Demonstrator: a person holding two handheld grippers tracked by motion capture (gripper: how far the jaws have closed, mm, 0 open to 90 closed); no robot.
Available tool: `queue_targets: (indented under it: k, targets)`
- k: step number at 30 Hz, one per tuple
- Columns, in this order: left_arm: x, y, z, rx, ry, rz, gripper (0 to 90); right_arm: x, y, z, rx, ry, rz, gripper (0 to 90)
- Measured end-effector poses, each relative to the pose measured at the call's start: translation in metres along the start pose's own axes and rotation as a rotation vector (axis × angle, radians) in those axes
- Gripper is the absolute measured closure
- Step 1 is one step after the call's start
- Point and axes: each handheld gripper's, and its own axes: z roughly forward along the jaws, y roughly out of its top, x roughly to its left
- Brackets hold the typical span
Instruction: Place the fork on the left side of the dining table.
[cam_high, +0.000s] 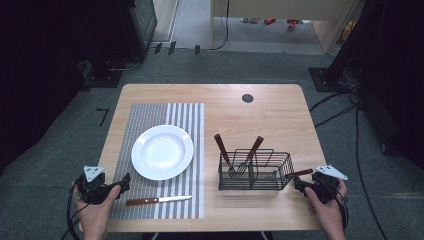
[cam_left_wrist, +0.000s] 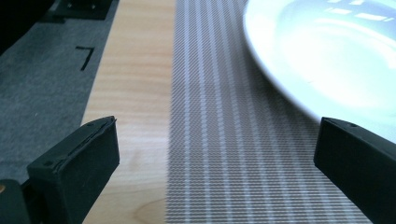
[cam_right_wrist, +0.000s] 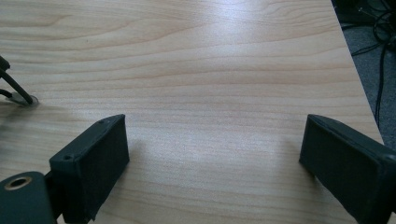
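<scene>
Two forks (cam_high: 240, 159) in basket (cam_high: 280, 170), knife (cam_high: 159, 200) on mat (cam_high: 150, 112)

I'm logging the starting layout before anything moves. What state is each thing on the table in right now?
Round white plate: empty, upright on the striped grey placemat.
Wooden-handled knife: lying flat on the placemat, in front of the plate.
Black wire caddy: upright, holding two wooden-handled forks, tines down.
Left gripper: open, holding nothing.
Right gripper: open, holding nothing.
</scene>
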Motion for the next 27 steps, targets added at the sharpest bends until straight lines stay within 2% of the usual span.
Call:
queue_targets:
  k: [2, 3, 4, 12, 14, 15, 18, 23, 26, 27]
  targets:
    - [-0.008, 0.005, -0.004, -0.009, -0.016, 0.029, 0.5, 0.0, 0.0, 0.0, 0.0, 0.0, 0.0, 7.5]
    - [-0.008, 0.005, -0.004, -0.009, -0.016, 0.029, 0.5, 0.0, 0.0, 0.0, 0.0, 0.0, 0.0, 7.5]
    - [-0.014, 0.009, -0.007, -0.011, -0.049, 0.04, 0.5, 0.0, 0.0, 0.0, 0.0, 0.0, 0.0, 7.5]
    - [-0.049, 0.03, -0.019, -0.046, -0.161, 0.085, 0.5, 0.0, 0.0, 0.0, 0.0, 0.0, 0.0, 7.5]
    - [-0.064, 0.038, -0.023, -0.059, -0.207, 0.104, 0.5, 0.0, 0.0, 0.0, 0.0, 0.0, 0.0, 7.5]
    - [-0.064, 0.038, -0.023, -0.059, -0.207, 0.104, 0.5, 0.0, 0.0, 0.0, 0.0, 0.0, 0.0, 7.5]
    - [-0.079, 0.046, -0.024, -0.063, -0.258, 0.116, 0.5, 0.0, 0.0, 0.0, 0.0, 0.001, 0.0, 7.6]
    - [-0.101, 0.058, -0.026, -0.075, -0.301, 0.155, 0.5, 0.0, 0.0, 0.0, 0.0, 0.001, 0.002, 7.8]
    - [-0.112, 0.063, -0.026, -0.076, -0.321, 0.172, 0.5, 0.0, 0.0, 0.0, -0.004, -0.001, 0.002, 8.6]
    - [-0.112, 0.063, -0.026, -0.076, -0.321, 0.172, 0.5, 0.0, 0.0, 0.0, -0.004, -0.001, 0.002, 8.6]
